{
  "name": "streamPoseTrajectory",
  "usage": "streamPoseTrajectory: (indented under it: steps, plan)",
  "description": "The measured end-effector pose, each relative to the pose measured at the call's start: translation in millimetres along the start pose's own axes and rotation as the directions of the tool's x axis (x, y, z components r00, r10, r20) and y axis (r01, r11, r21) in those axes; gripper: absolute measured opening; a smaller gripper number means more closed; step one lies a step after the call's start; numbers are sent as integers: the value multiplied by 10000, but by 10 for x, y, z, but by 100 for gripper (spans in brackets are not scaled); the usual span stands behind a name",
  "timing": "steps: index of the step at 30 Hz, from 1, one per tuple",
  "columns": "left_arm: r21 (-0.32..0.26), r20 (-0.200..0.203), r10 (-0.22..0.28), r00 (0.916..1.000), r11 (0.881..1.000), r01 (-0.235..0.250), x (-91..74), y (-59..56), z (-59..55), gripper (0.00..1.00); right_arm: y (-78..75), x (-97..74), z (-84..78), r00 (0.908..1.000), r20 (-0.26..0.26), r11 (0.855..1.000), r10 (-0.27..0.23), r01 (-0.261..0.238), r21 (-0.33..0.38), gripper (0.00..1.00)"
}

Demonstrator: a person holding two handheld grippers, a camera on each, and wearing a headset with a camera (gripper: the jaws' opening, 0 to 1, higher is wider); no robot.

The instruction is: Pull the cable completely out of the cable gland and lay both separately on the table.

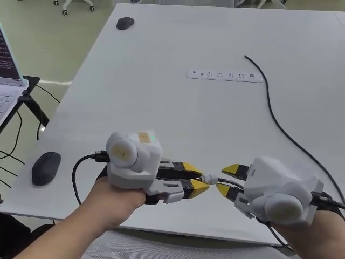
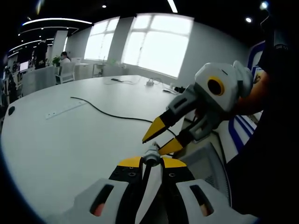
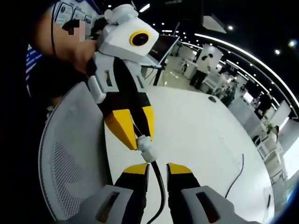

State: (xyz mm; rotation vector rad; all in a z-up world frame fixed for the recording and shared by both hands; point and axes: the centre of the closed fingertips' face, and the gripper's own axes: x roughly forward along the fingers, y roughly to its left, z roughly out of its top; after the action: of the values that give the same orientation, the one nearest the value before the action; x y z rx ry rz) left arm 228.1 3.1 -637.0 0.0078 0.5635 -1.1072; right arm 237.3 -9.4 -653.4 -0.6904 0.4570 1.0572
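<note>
We see the left gripper pinching the white cable gland between its yellow-tipped jaws. The jaws are pressed in on the gland's body and one end pokes out past the tips. The gland is held in the air over the near edge of the white table, not resting on it.

A thin black cable comes out of the gland's free end and runs straight back between the jaws of the right gripper. That gripper faces the left one, tip to tip and just apart. Its jaws stand spread, with a visible gap on either side of the cable. From the right gripper view we think the pads are not touching it, though the fisheye makes that hard to judge. The cable sits in the gland, so the two are not separated.

Further back on the table lies a white power strip, and a second black cable curves past its right end towards the near right edge. A dark computer mouse rests near the left edge, and another mouse lies at the far side. A laptop stands on a stand to the left of the table. A grey mesh chair back shows below the grippers in the right gripper view.
</note>
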Motion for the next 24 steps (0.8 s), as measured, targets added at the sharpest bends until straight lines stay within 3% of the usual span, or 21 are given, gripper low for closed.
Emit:
streamPoseTrajectory:
  steps: [5, 11, 20, 24]
  plan:
    - [-53, -41, -40, 10000, 10000, 40, 9, 11, -9, 15, 37, 49, -11, 9999, -48, 9996, 92, -93, -280, 2]
    - [-89, -45, -68, 10000, 9999, 67, 4, 17, -23, 15, 52, 76, -29, 9998, -17, 9998, 204, -204, -42, 1]
    - [-71, 4, -52, 10000, 10000, 52, 3, 55, -15, 15, -15, 109, -103, 9999, 34, 9943, 139, -142, 1060, 0]
    - [-77, 50, -38, 10000, 10000, 39, 0, 74, 1, 15, -56, 115, -182, 10000, 1, 9825, 70, -69, 1861, 0]
